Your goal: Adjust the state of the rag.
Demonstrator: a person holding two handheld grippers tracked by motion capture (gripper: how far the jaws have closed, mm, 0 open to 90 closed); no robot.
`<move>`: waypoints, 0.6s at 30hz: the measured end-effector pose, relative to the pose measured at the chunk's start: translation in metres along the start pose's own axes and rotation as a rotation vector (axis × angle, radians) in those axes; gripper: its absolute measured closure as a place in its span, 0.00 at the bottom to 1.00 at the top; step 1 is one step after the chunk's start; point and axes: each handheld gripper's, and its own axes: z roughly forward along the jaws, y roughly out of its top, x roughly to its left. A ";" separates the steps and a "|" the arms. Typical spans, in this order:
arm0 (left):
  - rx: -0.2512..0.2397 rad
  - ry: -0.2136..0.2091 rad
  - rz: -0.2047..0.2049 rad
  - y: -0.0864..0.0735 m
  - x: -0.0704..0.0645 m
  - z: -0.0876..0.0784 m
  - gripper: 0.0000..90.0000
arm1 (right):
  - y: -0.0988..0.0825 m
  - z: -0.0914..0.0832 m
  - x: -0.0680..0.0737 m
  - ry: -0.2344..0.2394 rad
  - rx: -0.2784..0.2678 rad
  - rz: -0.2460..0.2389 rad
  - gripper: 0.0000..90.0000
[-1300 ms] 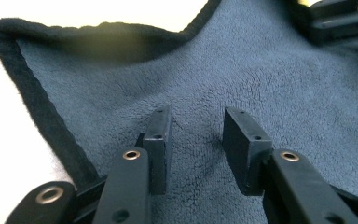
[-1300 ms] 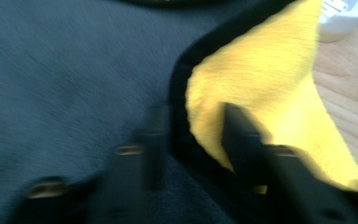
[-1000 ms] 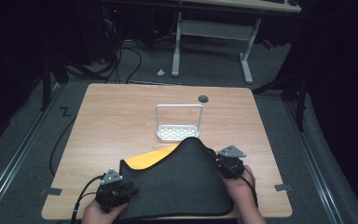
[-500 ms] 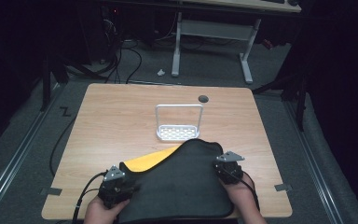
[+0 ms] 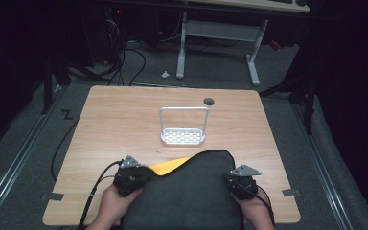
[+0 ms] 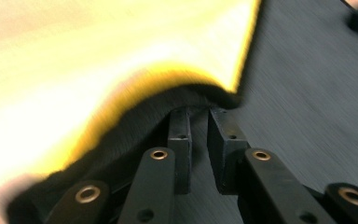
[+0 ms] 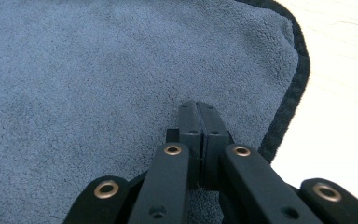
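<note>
High view: white rack (image 5: 183,136) beyond dark cloth (image 5: 191,191); right fingers together, left nearly

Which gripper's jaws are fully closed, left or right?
The right gripper: its jaws meet over the dark cloth. The left gripper, just closing, shows a gap at the cloth's folded edge.

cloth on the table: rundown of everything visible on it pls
The cloth is dark grey plush microfibre with a black stitched border and a yellow underside, showing where its left corner folds over. It lies spread at the near edge of the wooden table. The left gripper has been closing at that fold, a gap remaining; the right gripper rests shut on top.
</note>
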 end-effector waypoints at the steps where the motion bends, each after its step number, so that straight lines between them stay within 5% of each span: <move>1: 0.000 0.000 0.000 0.000 0.000 0.000 0.89 | 0.000 0.000 0.000 0.000 0.000 0.000 1.00; 5: -0.036 0.081 -0.051 0.017 0.027 0.003 0.89 | 0.000 0.000 0.001 -0.003 -0.001 -0.006 1.00; 7: -0.069 0.146 -0.123 0.021 0.049 -0.003 0.88 | 0.000 0.000 0.000 -0.002 -0.003 -0.009 1.00; 8: -0.079 0.142 -0.136 0.020 0.052 -0.008 0.88 | -0.001 0.000 0.000 -0.001 -0.004 -0.008 1.00; 10: -0.079 0.131 -0.135 0.018 0.051 -0.012 0.87 | -0.001 0.000 0.000 0.000 -0.003 -0.006 1.00; 12: -0.058 0.083 -0.056 0.006 0.032 -0.020 0.85 | 0.000 0.000 0.001 -0.003 -0.002 -0.009 1.00; 15: -0.031 0.057 -0.038 -0.008 0.020 -0.022 0.84 | 0.001 0.000 0.001 -0.002 0.002 -0.008 0.98; 16: 0.003 0.065 -0.026 -0.016 0.017 -0.018 0.84 | 0.002 -0.001 0.002 -0.002 -0.007 -0.014 0.98; 18: -0.010 0.074 -0.011 -0.020 0.017 -0.016 0.85 | 0.003 0.002 0.003 -0.007 0.002 -0.016 0.98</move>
